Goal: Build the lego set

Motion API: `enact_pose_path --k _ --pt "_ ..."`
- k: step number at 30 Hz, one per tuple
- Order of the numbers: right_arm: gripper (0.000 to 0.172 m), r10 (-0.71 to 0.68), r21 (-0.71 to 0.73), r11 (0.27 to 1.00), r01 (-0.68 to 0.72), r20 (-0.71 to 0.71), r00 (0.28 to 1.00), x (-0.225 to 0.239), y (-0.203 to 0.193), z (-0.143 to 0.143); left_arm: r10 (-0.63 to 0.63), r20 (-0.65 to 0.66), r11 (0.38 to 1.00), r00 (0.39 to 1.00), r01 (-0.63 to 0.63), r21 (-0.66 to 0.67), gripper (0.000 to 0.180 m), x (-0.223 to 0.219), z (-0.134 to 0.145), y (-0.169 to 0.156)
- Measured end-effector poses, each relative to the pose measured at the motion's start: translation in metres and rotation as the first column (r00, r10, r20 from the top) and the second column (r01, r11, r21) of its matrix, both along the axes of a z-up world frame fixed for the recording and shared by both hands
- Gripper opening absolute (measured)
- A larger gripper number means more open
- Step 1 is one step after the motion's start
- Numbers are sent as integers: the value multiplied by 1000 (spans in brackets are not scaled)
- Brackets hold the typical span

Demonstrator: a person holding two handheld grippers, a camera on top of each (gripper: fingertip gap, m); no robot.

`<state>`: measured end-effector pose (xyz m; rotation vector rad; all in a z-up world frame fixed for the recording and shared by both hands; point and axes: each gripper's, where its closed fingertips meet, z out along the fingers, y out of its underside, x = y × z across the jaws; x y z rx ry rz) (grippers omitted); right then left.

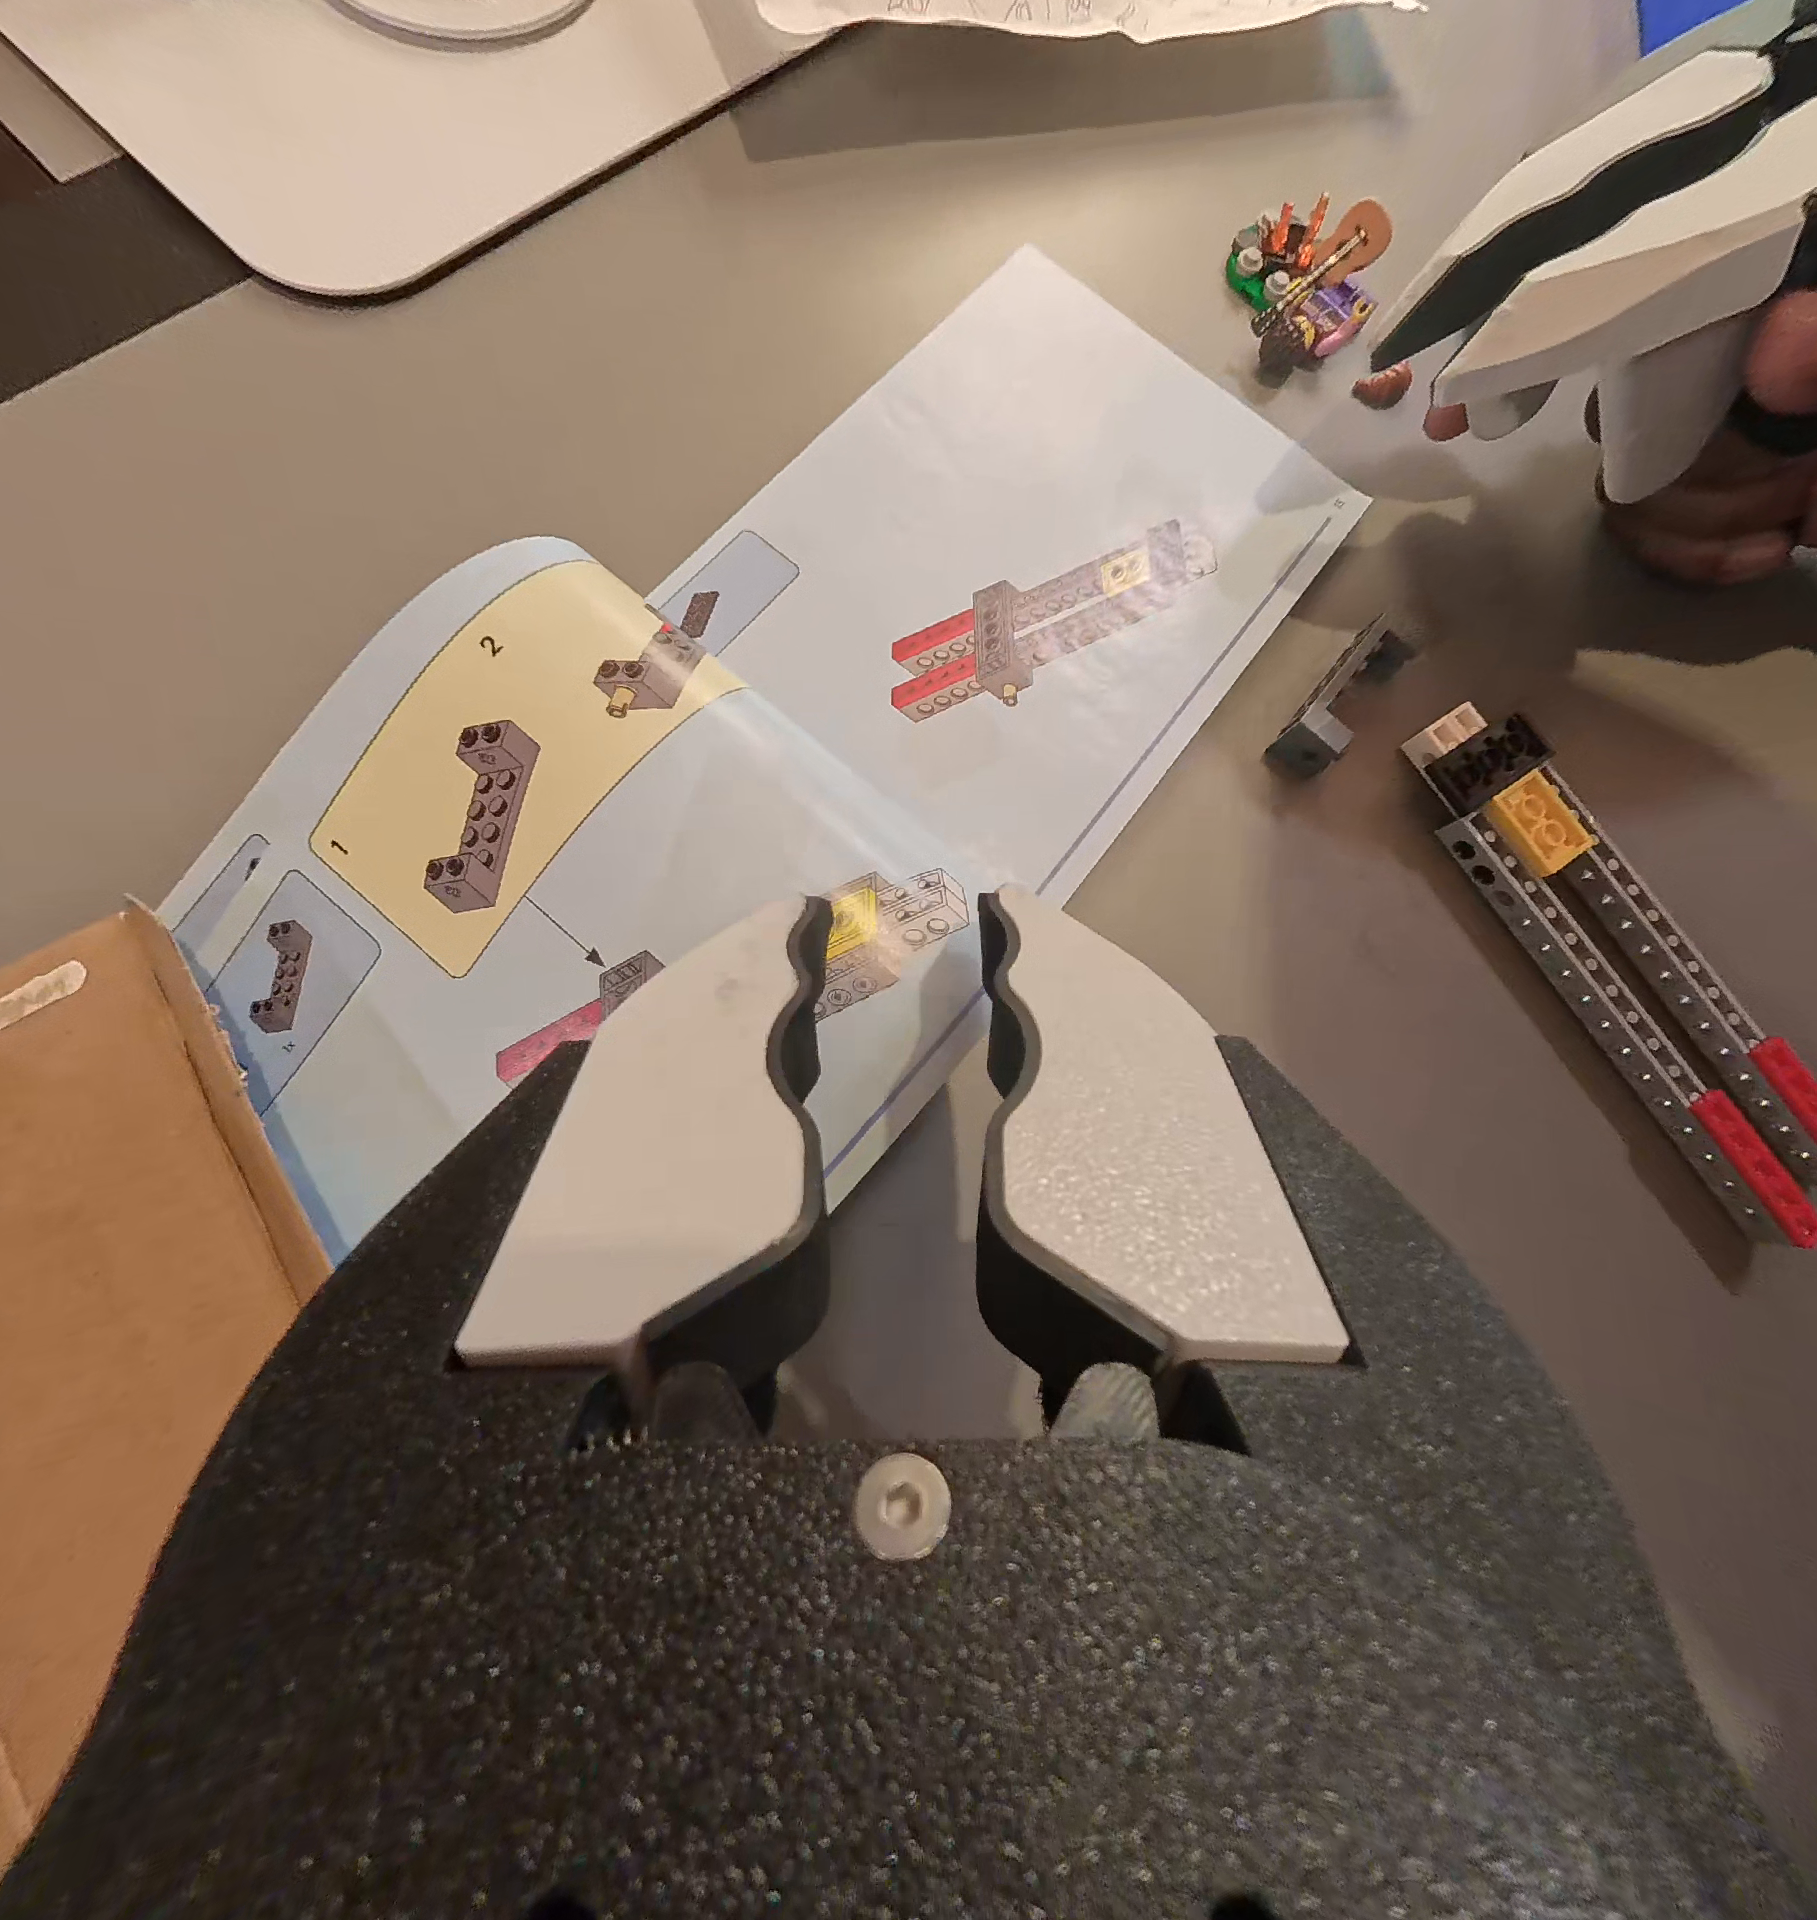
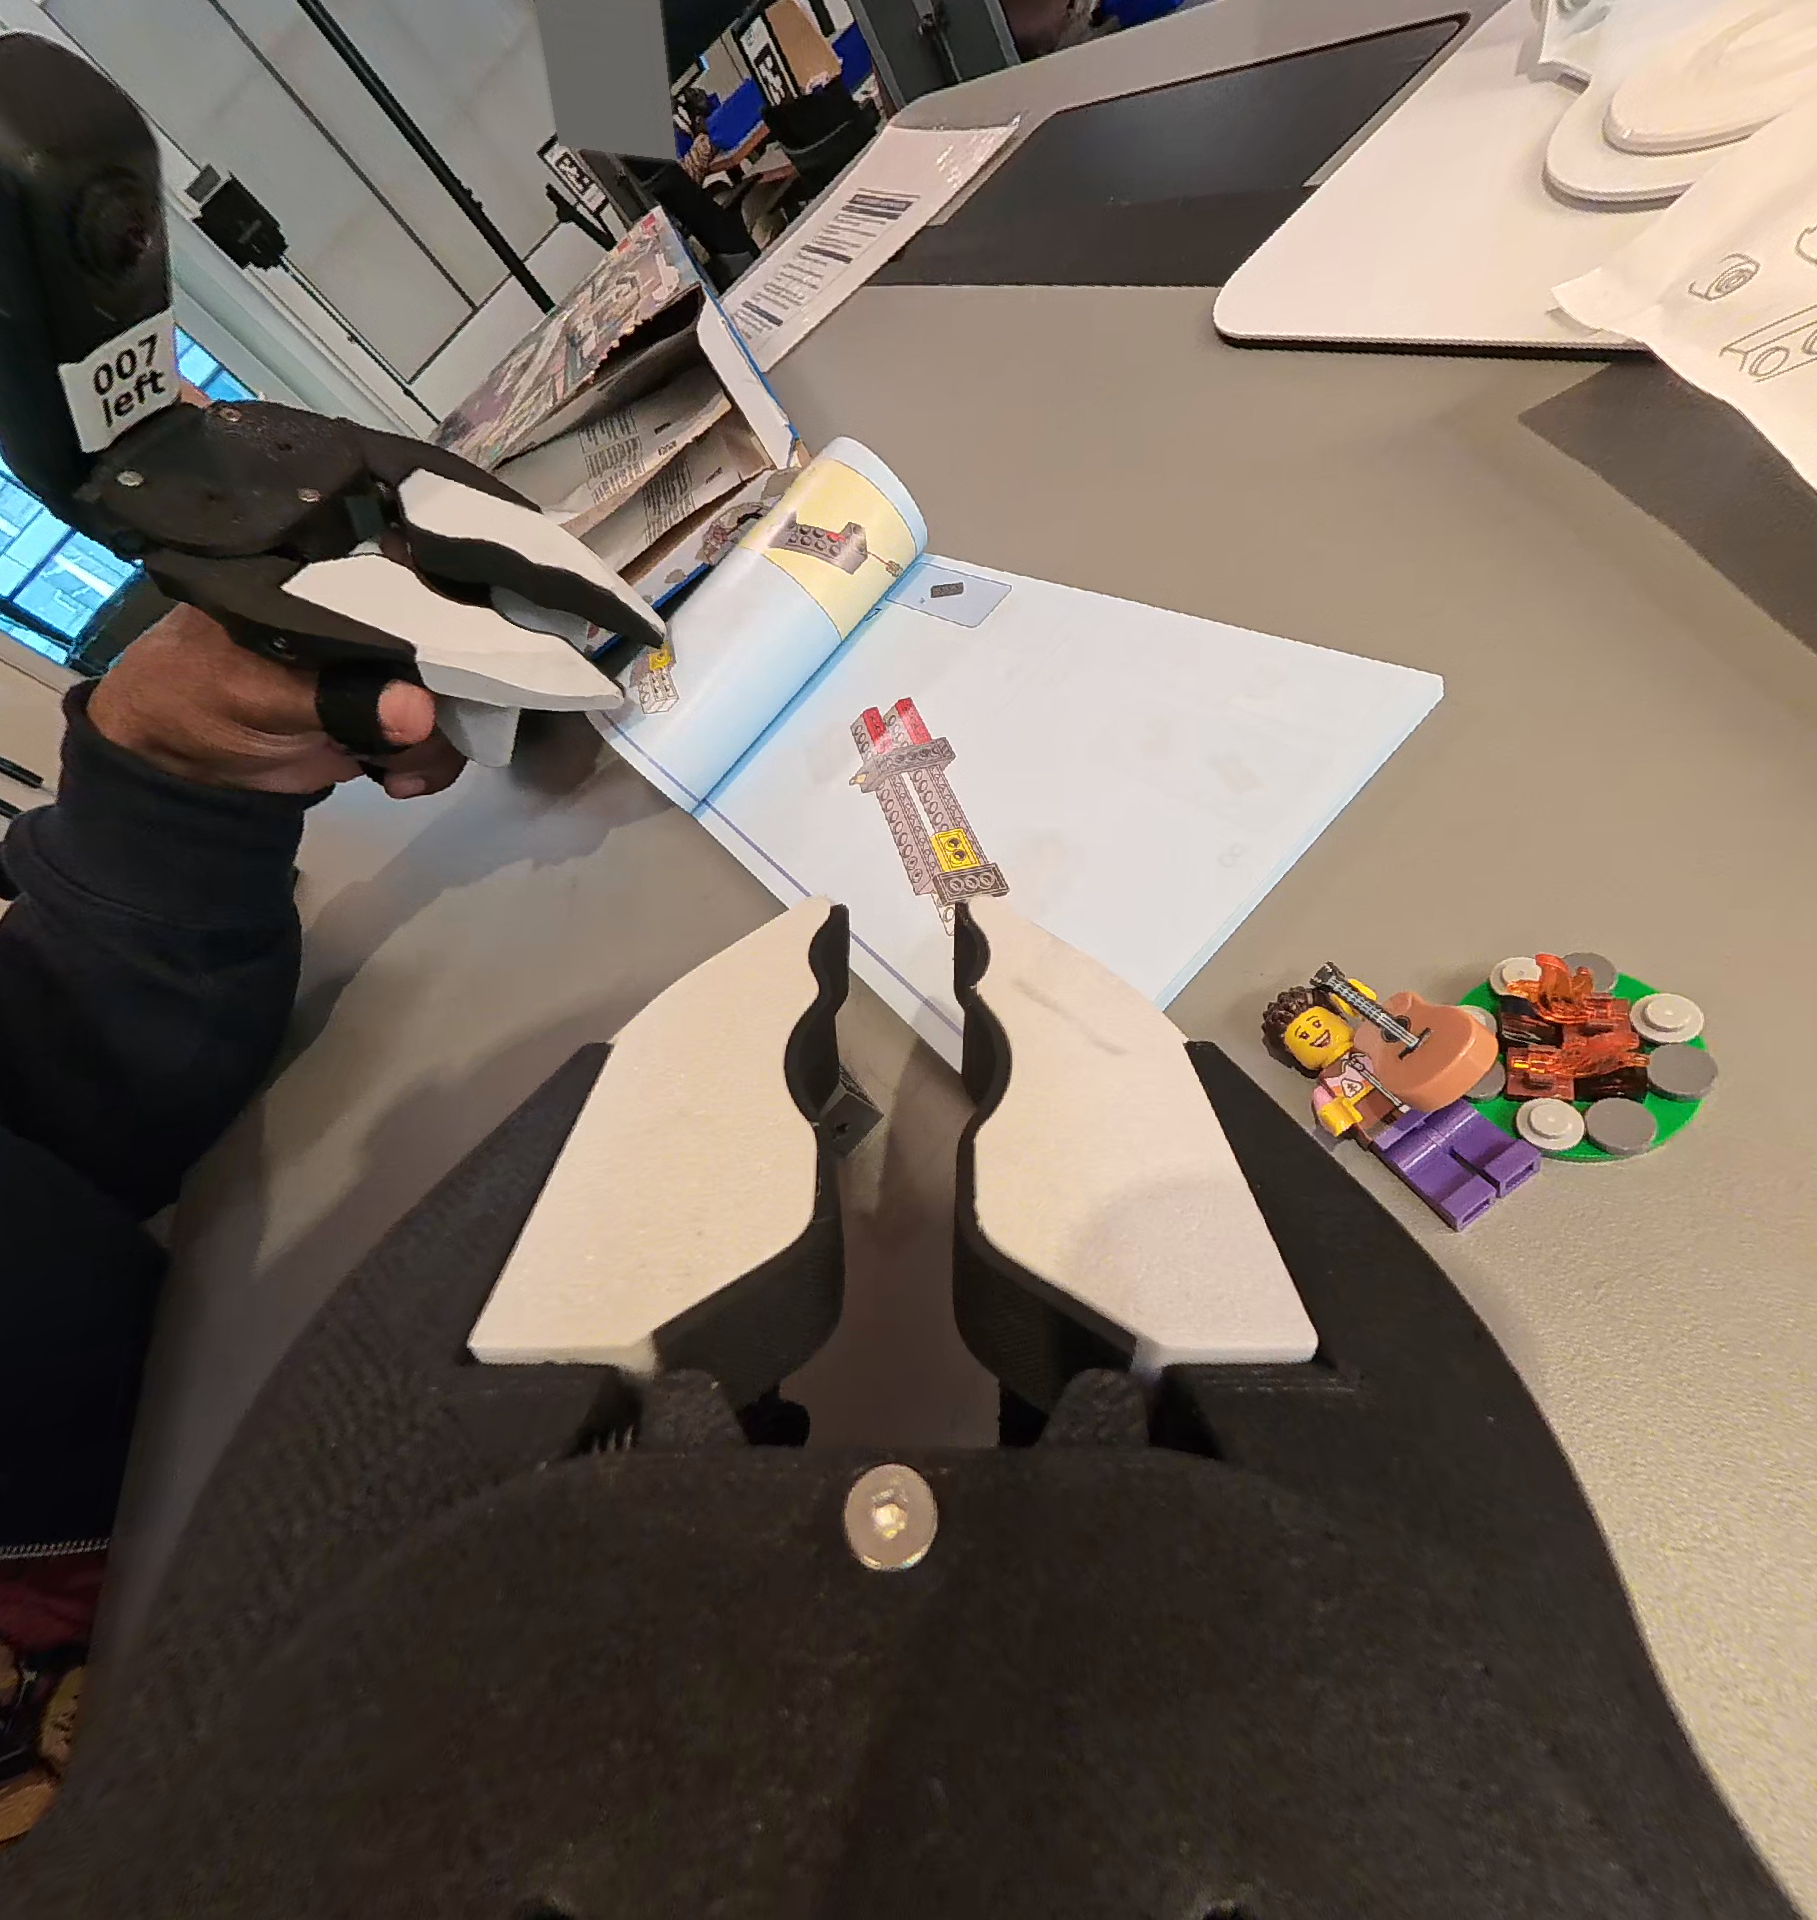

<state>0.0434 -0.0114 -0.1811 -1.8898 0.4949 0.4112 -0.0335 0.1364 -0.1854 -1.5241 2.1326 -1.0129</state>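
On the grey table [image 2: 1143,499], an instruction booklet [image 1: 987,499] lies open flat, pages facing both grippers, presumably for reference. Left gripper [image 1: 896,914] hovers over its near page, jaws spread, nothing between them. Right gripper [image 2: 896,925] hangs above the booklet's edge, jaws also apart and gripping nothing (a small dark grey brick [image 2: 850,1120] lies below the gap, untouched). A grey-and-red beam assembly [image 1: 1631,987] lies beside the booklet; a minifigure with guitar [image 2: 1392,1070] and campfire base [image 2: 1600,1049] sit apart.
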Motion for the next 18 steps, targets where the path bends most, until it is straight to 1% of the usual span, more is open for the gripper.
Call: enact_pose_path --k 5,8,11,14,16,18 --pt "19 1 -2 1000 -1 0 1000 0 0 0 -9 44 1000 999 10 -18 29 1 11 -3" --pt "19 2 -4 1000 -2 0 1000 0 0 -1 -36 94 997 995 43 -66 29 0 24 -11" --pt "19 2 -6 1000 -2 0 1000 0 0 -1 -125 133 975 983 146 -166 29 -4 36 -37" --pt "19 3 -8 1000 -3 -2 1000 0 1 -1 -235 134 940 963 260 -219 29 -12 36 -69" --pt "19 3 -8 1000 -3 -4 1000 0 1 -1 -292 113 927 950 310 -212 29 -16 28 -86" --pt "19 1 -8 1000 -1 -7 1000 1 1 -2 -326 83 927 942 336 -169 28 -18 17 -94"
